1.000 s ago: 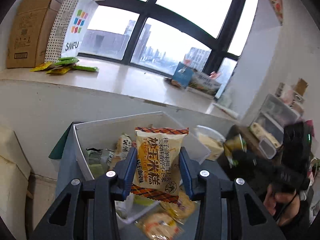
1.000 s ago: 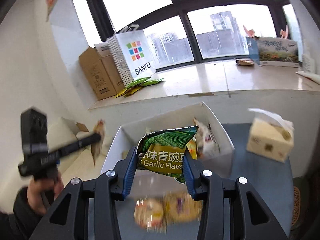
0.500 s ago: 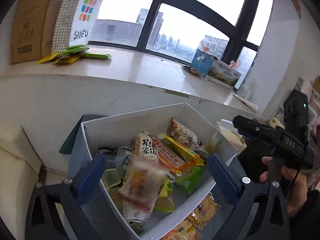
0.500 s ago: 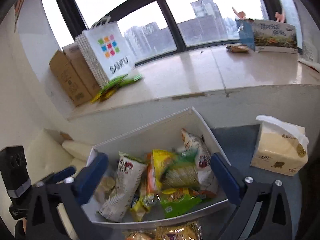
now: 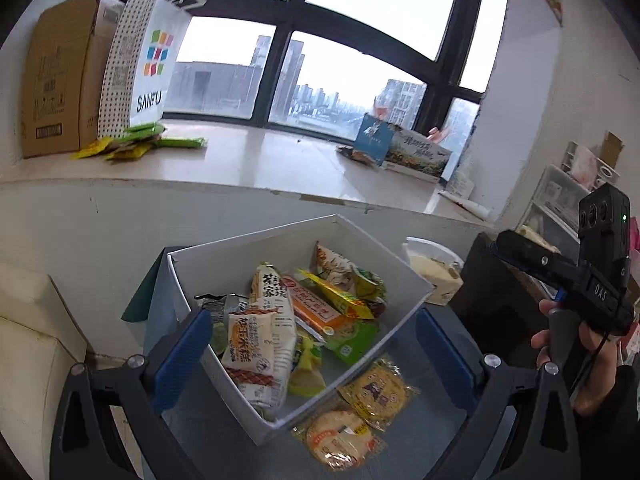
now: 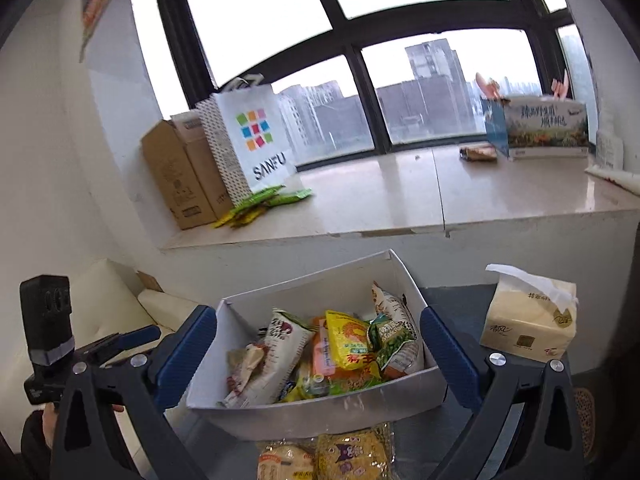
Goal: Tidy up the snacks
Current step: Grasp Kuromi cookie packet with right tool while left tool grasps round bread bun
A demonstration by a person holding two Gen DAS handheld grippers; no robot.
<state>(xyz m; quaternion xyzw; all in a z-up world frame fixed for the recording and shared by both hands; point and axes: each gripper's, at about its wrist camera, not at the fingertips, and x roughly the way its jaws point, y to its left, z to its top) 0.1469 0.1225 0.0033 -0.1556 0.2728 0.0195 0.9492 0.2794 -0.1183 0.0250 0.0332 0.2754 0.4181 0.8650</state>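
A white box (image 5: 248,252) on the grey table holds several snack packets. The orange-and-white corn cake packet (image 5: 256,344) lies on top at its near left. My left gripper (image 5: 310,320) hangs above the box's near edge, open with nothing between its pads. In the right wrist view the green garlic pea packet (image 6: 394,336) lies at the right of the white box (image 6: 320,412), and my right gripper (image 6: 318,316) is open and bare above it. Two round cracker packets (image 5: 376,390) (image 5: 340,436) lie on the table outside the box.
A tissue pack (image 6: 528,320) stands right of the box. A stone window ledge (image 6: 480,196) behind carries a SANFU bag (image 6: 256,140), a cardboard carton (image 6: 176,176) and green and yellow sachets (image 6: 264,202). A cream cushion (image 6: 120,292) lies left. A hand holds the right gripper (image 5: 520,252).
Both grippers opened wide and let go of their packets. The corn cake and the garlic pea packet now lie in the box. Both grippers drew back and rose a little.
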